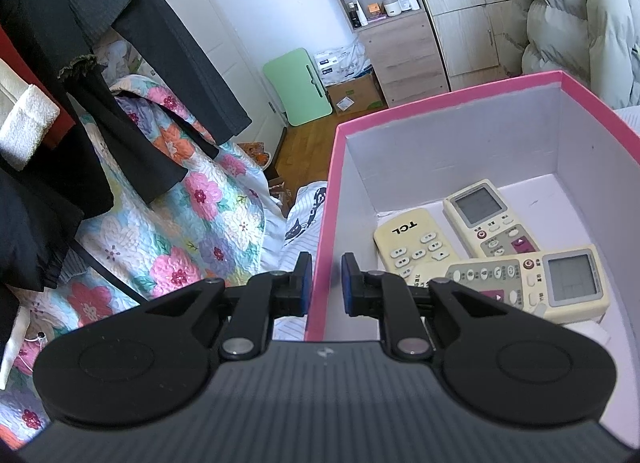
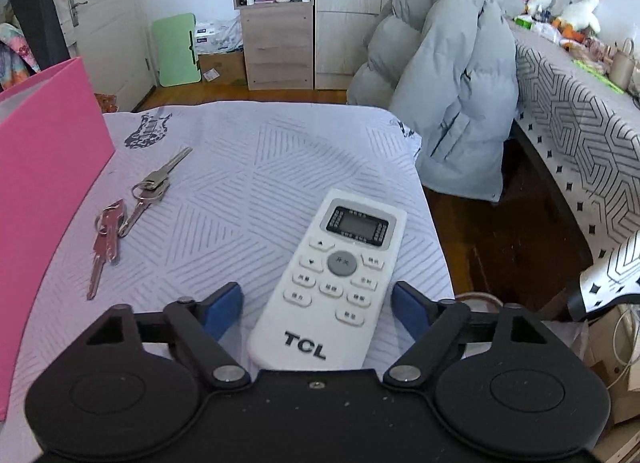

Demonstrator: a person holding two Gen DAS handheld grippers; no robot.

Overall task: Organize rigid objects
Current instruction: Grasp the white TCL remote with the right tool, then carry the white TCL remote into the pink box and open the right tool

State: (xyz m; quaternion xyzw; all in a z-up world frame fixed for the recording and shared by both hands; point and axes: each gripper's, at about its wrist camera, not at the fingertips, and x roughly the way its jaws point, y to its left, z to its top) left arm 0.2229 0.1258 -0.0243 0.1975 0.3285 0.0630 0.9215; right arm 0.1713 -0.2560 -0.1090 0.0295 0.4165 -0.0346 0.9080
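Black, blue-padded, the right claw [image 2: 318, 309] was seen at the bottom of its frame, spread wide on either side of a white rectangular plastic TCL remote [image 2: 334, 283], pads clear of it. Silver and reddish metal keys [image 2: 128, 215] were laid at centre left on the pale striped cloth-covered surface [image 2: 256, 167]. Nearly pressed together, the left claw [image 1: 326, 283] was pinching the wall of a pink cardboard box [image 1: 320, 247], where three yellowed remotes [image 1: 488, 247] were lying.

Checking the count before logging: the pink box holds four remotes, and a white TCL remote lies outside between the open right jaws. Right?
Not quite: the pink box holds three remotes, per the left wrist view. The white TCL remote does lie between the open right gripper.
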